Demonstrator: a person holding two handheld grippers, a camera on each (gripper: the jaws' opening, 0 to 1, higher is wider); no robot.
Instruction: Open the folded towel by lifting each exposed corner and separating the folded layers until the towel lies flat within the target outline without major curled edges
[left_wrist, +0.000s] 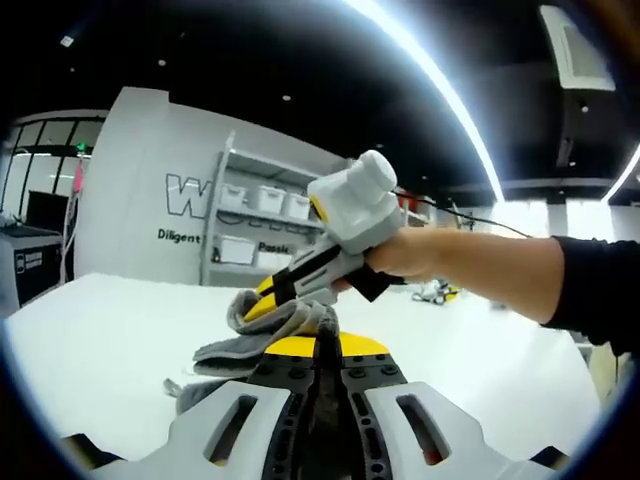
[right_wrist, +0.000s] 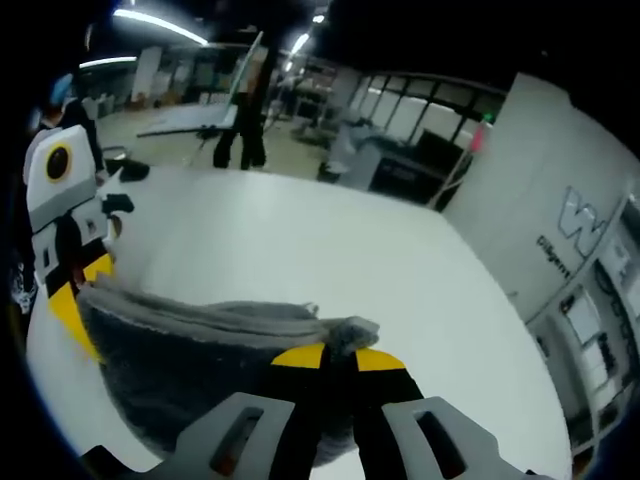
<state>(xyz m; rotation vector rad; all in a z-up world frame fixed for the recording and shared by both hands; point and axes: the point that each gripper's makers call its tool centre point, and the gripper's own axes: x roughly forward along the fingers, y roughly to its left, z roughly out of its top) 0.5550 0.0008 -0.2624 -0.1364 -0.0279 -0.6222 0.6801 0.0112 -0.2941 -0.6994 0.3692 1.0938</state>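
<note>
- White tabletop (left_wrist: 90, 340) fills the foreground; shelving with white bins (left_wrist: 262, 225) stands behind.
- Grey terry towel (right_wrist: 190, 350) is raised above it, stretched between both grippers.
- Left gripper (left_wrist: 318, 345): jaws clenched on a towel edge.
- Right gripper (right_wrist: 338, 358): jaws clenched on the opposite bunched edge.

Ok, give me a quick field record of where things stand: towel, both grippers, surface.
towel: grey towel, lifted off the table, stretched between the two grippers, still bunched
left gripper: left gripper, shut on a towel edge
right gripper: right gripper, shut on a bunched towel corner; also seen in the left gripper view
surface: white table
target outline: cannot tell
hand: person's hand holds the right gripper
</note>
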